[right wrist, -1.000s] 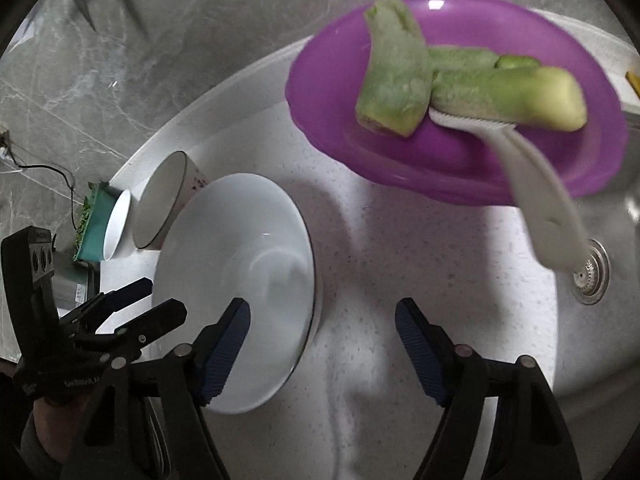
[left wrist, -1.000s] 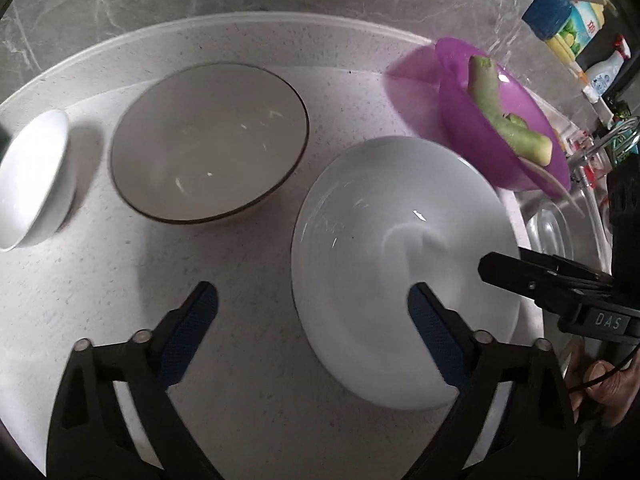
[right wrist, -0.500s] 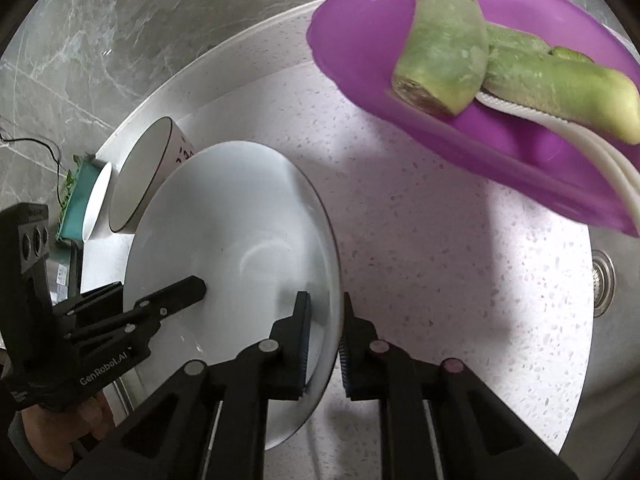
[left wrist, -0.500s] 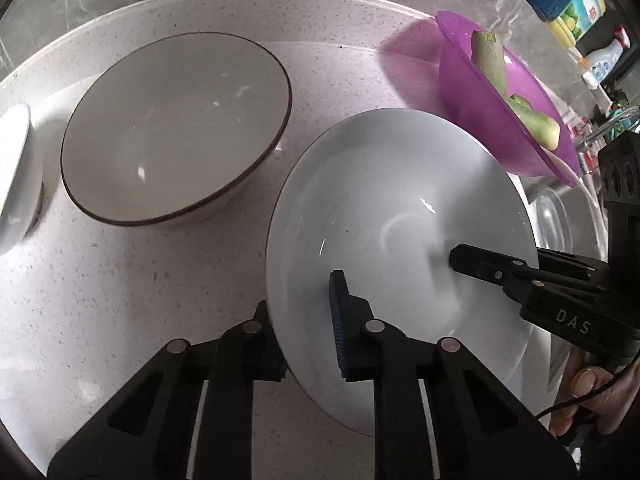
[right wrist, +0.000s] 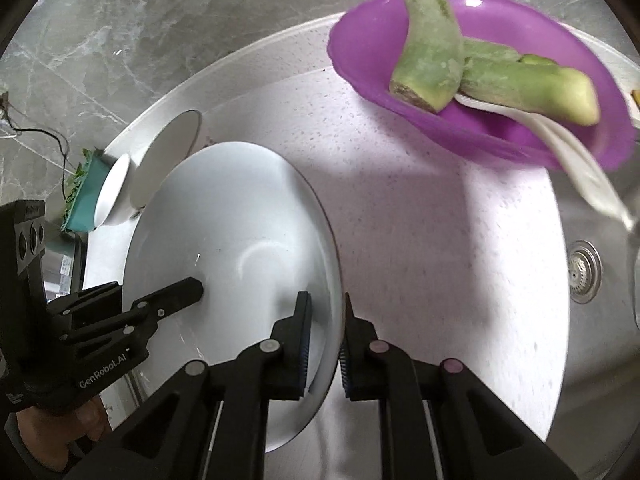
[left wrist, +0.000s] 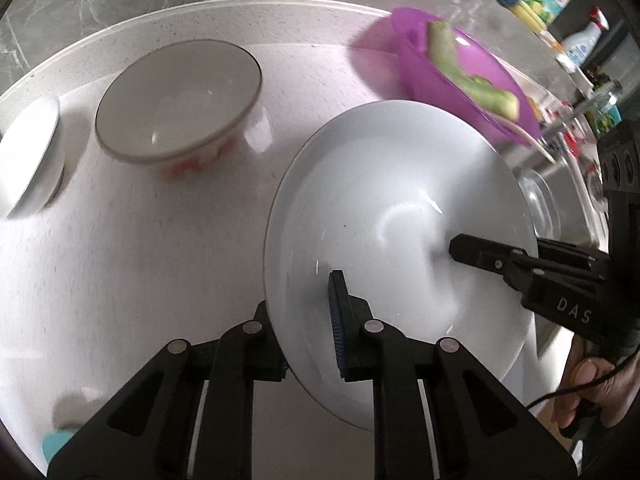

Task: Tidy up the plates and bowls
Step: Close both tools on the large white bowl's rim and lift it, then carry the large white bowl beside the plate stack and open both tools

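Claws, left and right, clamping opposite rims of plate; lifting level, matching heights, steering clear of bowl left of plate.

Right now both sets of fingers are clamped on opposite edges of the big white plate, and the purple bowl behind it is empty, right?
Not quite. The purple bowl is not empty: the right wrist view shows green vegetable pieces lying in it. The rest holds: the left gripper and the right gripper both clamp the white plate at opposite edges.

Glossy white round plate; purple plastic bowl ahead; brown-rimmed grey ceramic bowl with red pattern.
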`<action>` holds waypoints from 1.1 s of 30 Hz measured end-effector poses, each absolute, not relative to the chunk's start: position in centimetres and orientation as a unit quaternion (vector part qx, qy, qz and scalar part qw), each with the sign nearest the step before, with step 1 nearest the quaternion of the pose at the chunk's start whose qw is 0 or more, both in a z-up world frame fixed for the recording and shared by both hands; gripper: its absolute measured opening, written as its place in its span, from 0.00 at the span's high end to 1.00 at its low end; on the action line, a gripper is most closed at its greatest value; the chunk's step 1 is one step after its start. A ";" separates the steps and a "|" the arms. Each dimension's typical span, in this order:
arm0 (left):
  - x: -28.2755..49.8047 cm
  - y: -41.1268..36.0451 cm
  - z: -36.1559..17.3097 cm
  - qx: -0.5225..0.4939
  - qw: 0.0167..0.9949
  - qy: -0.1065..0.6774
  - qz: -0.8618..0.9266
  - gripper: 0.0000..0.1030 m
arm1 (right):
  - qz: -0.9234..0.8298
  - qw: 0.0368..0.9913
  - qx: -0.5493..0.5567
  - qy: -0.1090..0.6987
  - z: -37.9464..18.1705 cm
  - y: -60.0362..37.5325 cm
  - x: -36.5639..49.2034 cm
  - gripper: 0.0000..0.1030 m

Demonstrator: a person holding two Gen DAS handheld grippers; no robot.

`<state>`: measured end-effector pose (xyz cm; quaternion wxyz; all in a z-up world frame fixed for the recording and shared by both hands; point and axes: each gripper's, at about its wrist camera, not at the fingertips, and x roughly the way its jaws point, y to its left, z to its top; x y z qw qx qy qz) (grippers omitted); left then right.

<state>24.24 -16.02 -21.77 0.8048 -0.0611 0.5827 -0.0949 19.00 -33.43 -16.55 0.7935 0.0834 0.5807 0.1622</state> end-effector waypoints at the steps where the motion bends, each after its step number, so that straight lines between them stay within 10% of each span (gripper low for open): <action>1: 23.4 -16.2 -21.7 -0.060 0.803 0.584 -0.099 0.86 | 0.161 0.794 0.084 0.581 -16.3 -33.6 18.2 0.86; 33: 12.4 -19.9 -24.7 0.007 0.792 0.598 -0.123 0.82 | 0.144 0.767 0.120 0.613 -19.6 -35.1 5.7 0.84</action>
